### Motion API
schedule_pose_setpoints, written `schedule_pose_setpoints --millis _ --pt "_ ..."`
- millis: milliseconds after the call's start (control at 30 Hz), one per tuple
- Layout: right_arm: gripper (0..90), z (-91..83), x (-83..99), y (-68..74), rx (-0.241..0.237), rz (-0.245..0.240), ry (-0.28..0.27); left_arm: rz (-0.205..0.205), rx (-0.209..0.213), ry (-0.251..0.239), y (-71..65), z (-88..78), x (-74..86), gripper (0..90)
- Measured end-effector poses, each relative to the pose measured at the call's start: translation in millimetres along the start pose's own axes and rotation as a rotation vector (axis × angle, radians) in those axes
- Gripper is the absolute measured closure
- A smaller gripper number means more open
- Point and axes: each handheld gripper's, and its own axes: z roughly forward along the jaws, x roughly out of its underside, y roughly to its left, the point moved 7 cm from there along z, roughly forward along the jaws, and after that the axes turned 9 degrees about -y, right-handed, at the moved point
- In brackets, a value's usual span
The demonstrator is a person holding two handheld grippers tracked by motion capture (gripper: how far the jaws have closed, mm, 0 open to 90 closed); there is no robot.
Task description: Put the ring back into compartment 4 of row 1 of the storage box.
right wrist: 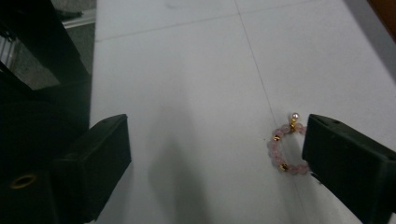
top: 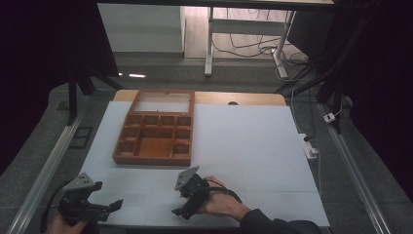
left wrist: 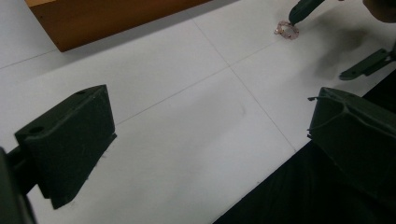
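Note:
A small bracelet of pink beads with gold spacers and a pearl charm (right wrist: 272,147) lies flat on the white mat. My right gripper (right wrist: 219,163) hangs over it with the jaws wide apart. The bracelet sits between them, close against the right-hand jaw, which hides part of it, and neither pad presses on it. In the high view the right gripper (top: 178,213) is near the mat's front edge at centre, held by a hand. The left gripper view shows the bracelet (left wrist: 286,30) under one tip of the right gripper (left wrist: 327,42). My left gripper (top: 114,204) stands open at the front left, empty.
A wooden box (top: 151,160) with several compartments and a lid lying open behind it rests on the white mat (top: 243,141) at the back left. Its orange-brown wall (left wrist: 107,18) shows ahead of the left gripper. The mat's front edge runs just under both grippers.

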Motion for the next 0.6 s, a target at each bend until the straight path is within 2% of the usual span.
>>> schedule_pose_setpoints --millis 33,67,100,133,167,233,367,400,433,500,600 --pt "10.2 0.0 0.0 0.0 0.0 0.0 0.0 0.001 -0.002 0.001 0.0 0.1 0.0 0.6" --pt "14.8 1.7 1.3 -0.7 0.001 -0.004 0.006 0.001 -0.002 0.001 0.0 0.1 0.0 0.6" --pt "22.2 2.5 3.1 -2.5 0.015 -0.052 0.017 0.002 -0.002 0.001 -0.1 0.1 0.0 0.6" --pt "22.2 2.5 3.1 -2.5 0.015 -0.052 0.017 0.002 -0.002 0.001 -0.1 0.1 0.0 0.6" --pt "25.8 1.2 3.2 -3.8 0.021 -0.08 0.026 0.002 -0.003 0.001 -0.1 0.2 0.1 0.6" --pt "35.8 -0.6 2.2 -6.5 0.036 -0.064 0.033 0.003 -0.005 0.005 0.0 0.2 0.2 0.6" --pt "65.2 -6.1 1.5 -14.2 0.048 -0.056 0.044 0.005 -0.006 0.004 0.0 0.1 0.2 0.7" --pt "77.0 -6.9 1.4 -17.9 0.055 -0.041 0.041 0.003 -0.007 0.004 0.0 0.3 0.2 0.7" --pt "77.0 -6.9 1.4 -17.9 0.055 -0.041 0.041 0.003 -0.007 0.005 0.0 0.3 0.2 0.7" --pt "86.7 -7.1 1.3 -20.1 0.063 -0.036 0.047 0.003 -0.007 0.005 0.1 0.2 0.2 0.7" --pt "87.7 -6.9 0.5 -19.9 0.062 -0.051 0.06 0.003 -0.008 0.005 0.2 0.2 0.2 0.7"
